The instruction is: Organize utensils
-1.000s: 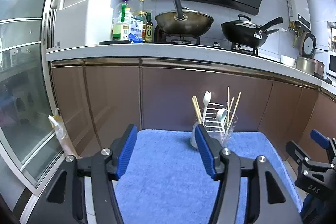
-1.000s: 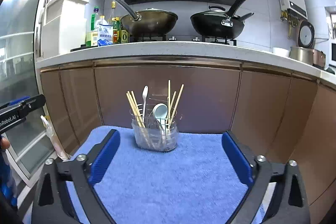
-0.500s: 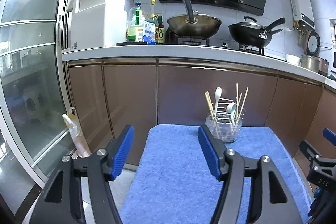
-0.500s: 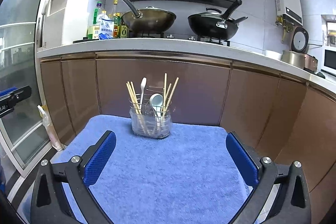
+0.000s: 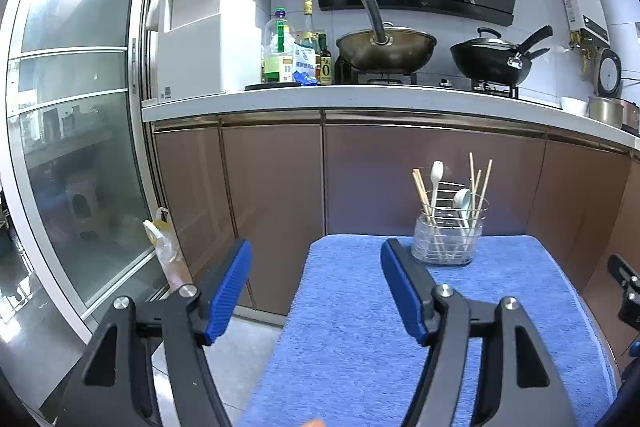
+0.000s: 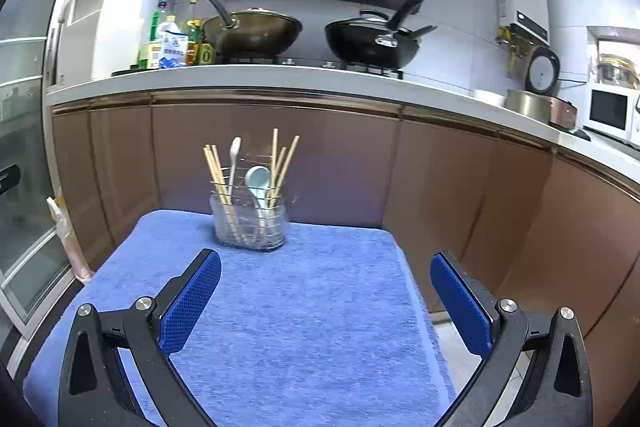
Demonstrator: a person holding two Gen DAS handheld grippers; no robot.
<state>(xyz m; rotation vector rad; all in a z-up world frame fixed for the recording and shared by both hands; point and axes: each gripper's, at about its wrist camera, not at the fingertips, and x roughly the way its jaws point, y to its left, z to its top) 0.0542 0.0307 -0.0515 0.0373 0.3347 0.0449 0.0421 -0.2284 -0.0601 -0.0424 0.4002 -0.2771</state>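
While its jaws are opening with nothing between them, the left gripper (image 5: 316, 287) hangs over the near left edge of the blue towel (image 5: 360, 327), with one blue pad over the towel and the other out past the edge, over the floor. The right gripper (image 6: 326, 297) is wide open too, and it holds nothing; it hangs over the near part of the same towel, with its right pad out past the towel's right edge. The towel covers a small worktop. At the far end of the towel, well apart from both grippers, stands the utensil holder (image 6: 249, 223), a clear cup with a wire rack in it. It stands upright. Inside the holder are wooden chopsticks (image 6: 216, 171) leaning to the left, more chopsticks (image 6: 282, 161) leaning to the right, a white fork (image 5: 435, 175) with its head up, and a pale blue spoon (image 6: 256, 179) with its bowl up. No utensils lie loose on the towel. Just behind the holder is a wall of brown cupboard doors (image 6: 352, 163). Above the holder, on the white kitchen counter (image 6: 280, 75), sit a brown wok (image 6: 252, 33) and a black pan (image 6: 372, 43). To the left of the wok stand some bottles (image 6: 160, 39). Far to the right of the holder, on the same counter, are a rice cooker (image 6: 542, 71) and a white microwave (image 6: 610, 111). Left of the towel, a plastic bag (image 5: 166, 247) leans near a glass door (image 5: 72, 147).
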